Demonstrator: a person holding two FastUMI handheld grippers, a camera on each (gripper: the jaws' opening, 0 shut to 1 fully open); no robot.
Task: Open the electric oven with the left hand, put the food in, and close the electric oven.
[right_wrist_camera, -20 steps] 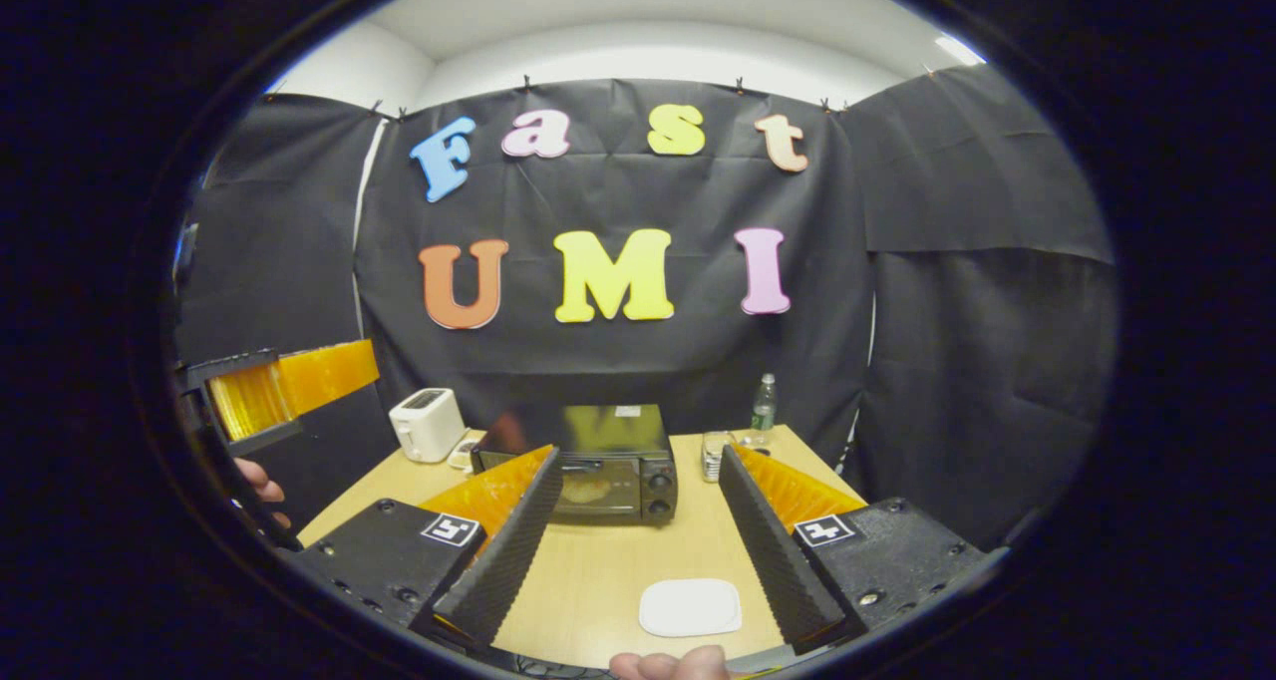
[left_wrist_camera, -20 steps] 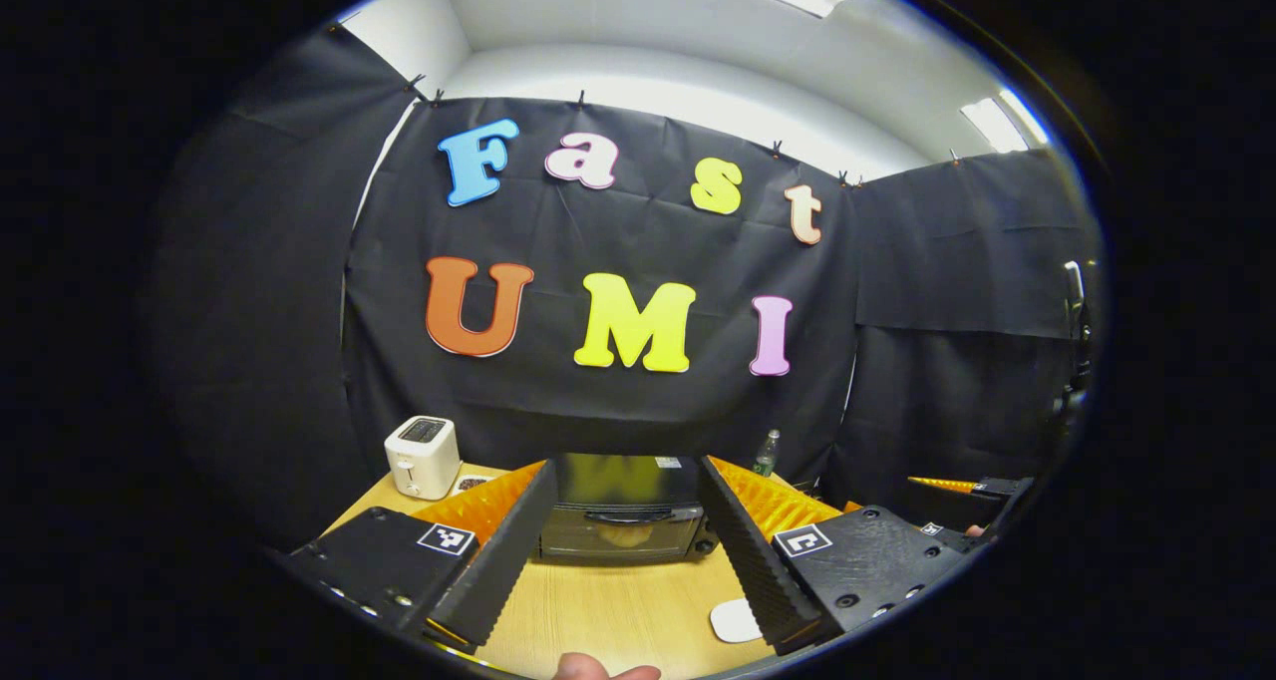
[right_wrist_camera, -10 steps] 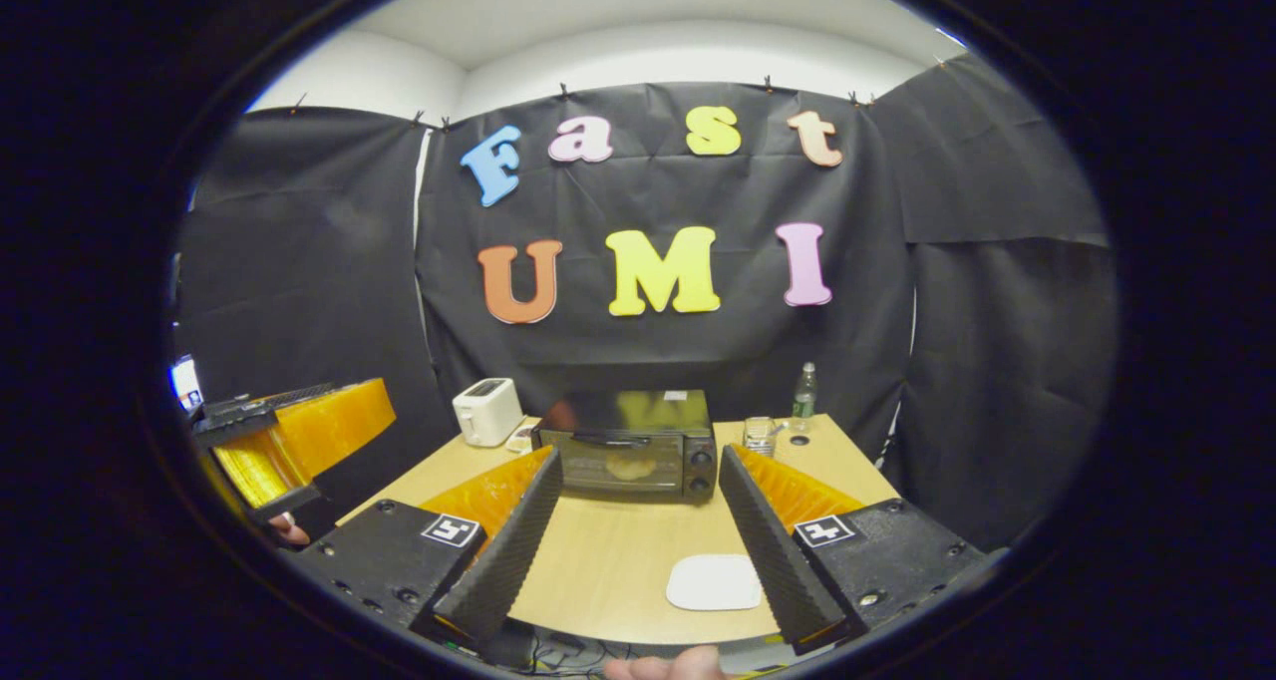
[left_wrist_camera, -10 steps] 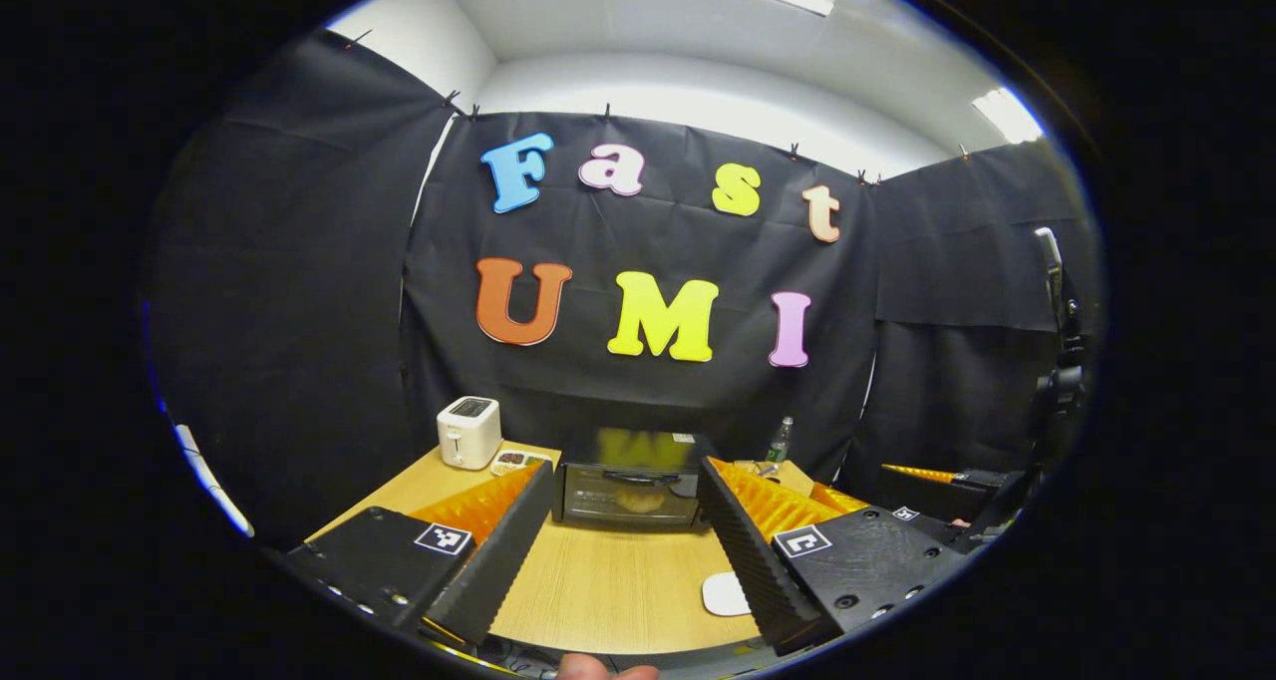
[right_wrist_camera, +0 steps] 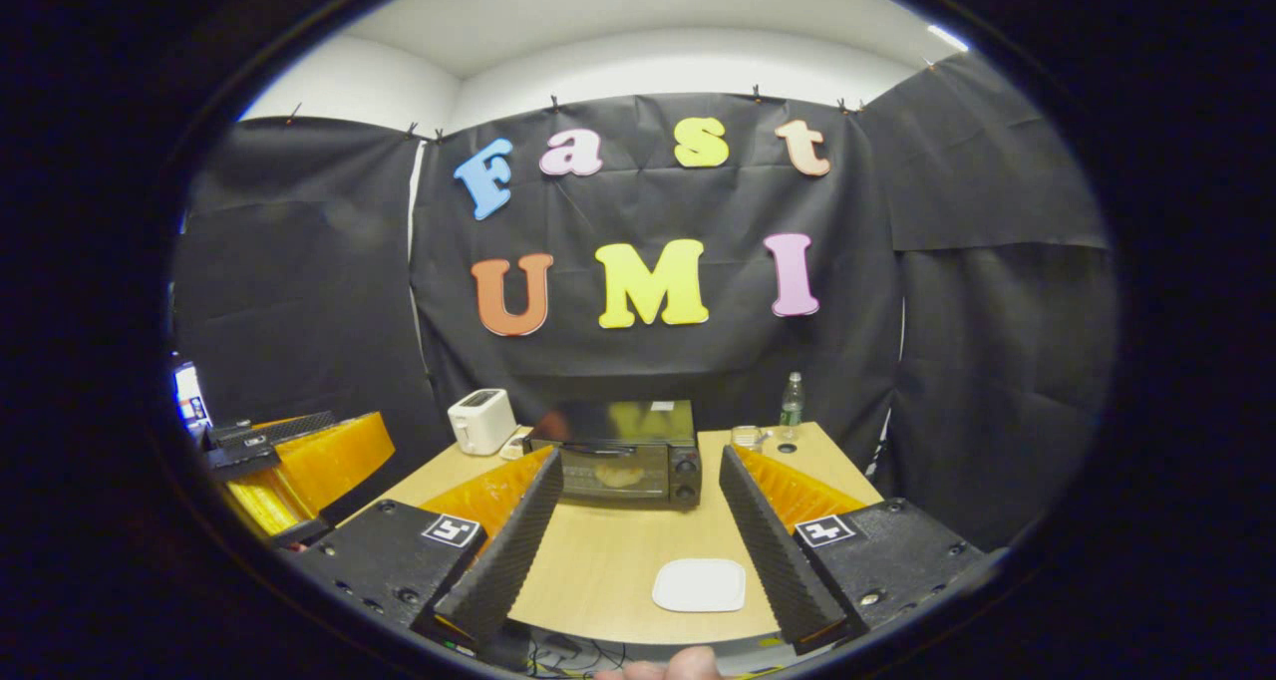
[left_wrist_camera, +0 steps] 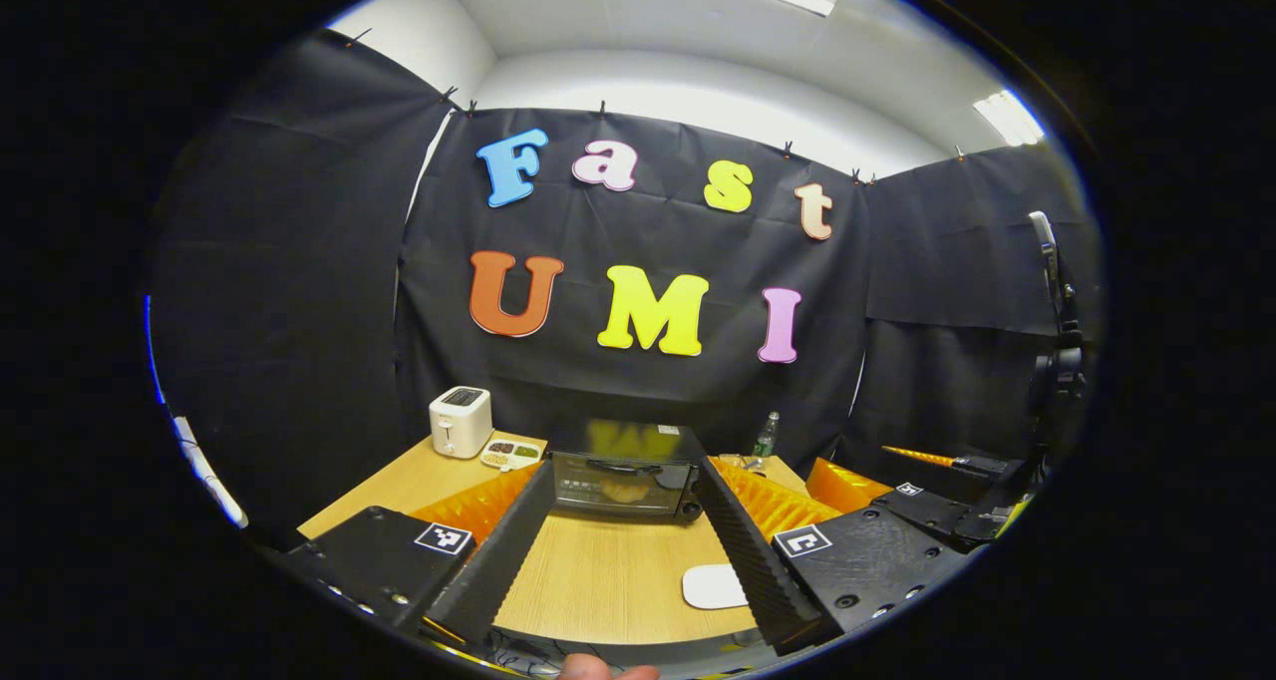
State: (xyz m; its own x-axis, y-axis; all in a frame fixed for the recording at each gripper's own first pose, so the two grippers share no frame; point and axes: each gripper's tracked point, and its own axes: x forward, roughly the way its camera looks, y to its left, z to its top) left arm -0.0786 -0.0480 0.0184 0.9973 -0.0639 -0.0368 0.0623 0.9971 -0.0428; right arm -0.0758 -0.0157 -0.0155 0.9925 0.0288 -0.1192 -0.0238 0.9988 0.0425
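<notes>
Both tools held back off the near edge of the tabletop (right_wrist_camera: 608,560), well apart from the electric oven (right_wrist_camera: 623,456). Judged: this is a retreat or rest stance, nothing within reach of either.

Left hand-held gripper (left_wrist_camera: 613,550): fingers spread wide, nothing between them. Through the gap, the oven sits square ahead, so the tool is lined up on it but far from the door handle (left_wrist_camera: 618,466).

Right hand-held gripper (right_wrist_camera: 638,550): likewise wide, empty. It frames the white plate (right_wrist_camera: 700,585) on the tabletop just ahead of it. In the right gripper view the left tool shows at the far left, low and off the tabletop.

Containers:
- Electric oven: at the middle back of the tabletop, door shut, handle along the top of the glass. A pale rounded lump of food (right_wrist_camera: 618,474) shows through the glass, apparently bread or a bun; cannot tell exactly.
- White plate: bare, near front edge, well apart from the oven. Judged: the food came from here.
- White toaster (right_wrist_camera: 480,422): back left; slots not readable.
- Small divided dish (left_wrist_camera: 509,452) beside the toaster: dark and greenish bits in its compartments, too small to name.
- Clear bottle (right_wrist_camera: 791,402) and a glass (right_wrist_camera: 746,437) at back right; contents unclear.

Judged: food in, door closed; task looks done or all but done.
</notes>
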